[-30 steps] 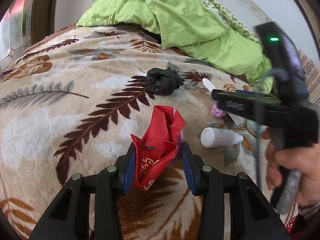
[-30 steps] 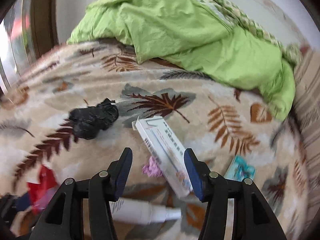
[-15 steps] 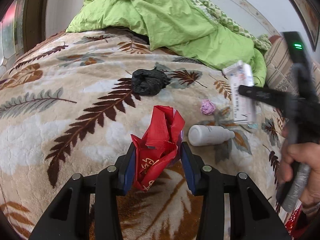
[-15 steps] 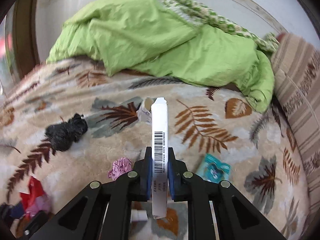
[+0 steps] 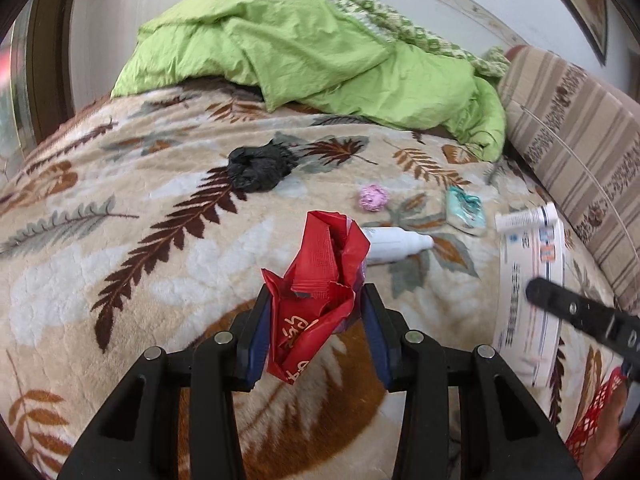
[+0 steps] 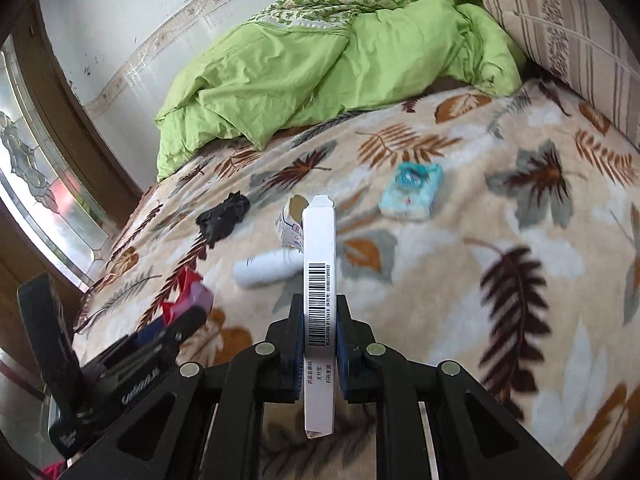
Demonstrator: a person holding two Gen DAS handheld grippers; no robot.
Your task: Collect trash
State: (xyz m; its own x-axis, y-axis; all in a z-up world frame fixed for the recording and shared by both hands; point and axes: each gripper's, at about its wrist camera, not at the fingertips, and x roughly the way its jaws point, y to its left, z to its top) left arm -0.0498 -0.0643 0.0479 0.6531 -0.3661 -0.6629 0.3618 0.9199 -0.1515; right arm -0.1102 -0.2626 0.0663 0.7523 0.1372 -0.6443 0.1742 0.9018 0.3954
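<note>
Soft, even daylight fills both views, and the frosted window (image 6: 36,200) at the left of the right wrist view glows almost white. Shadows on the leaf-patterned blanket (image 5: 132,240) are faint. Straight lines bow towards the dark round rim of each picture. Away from the window, the right side of the blanket is smeared with motion blur. In the left wrist view the white box (image 5: 528,280) at the right edge is blurred too.
</note>
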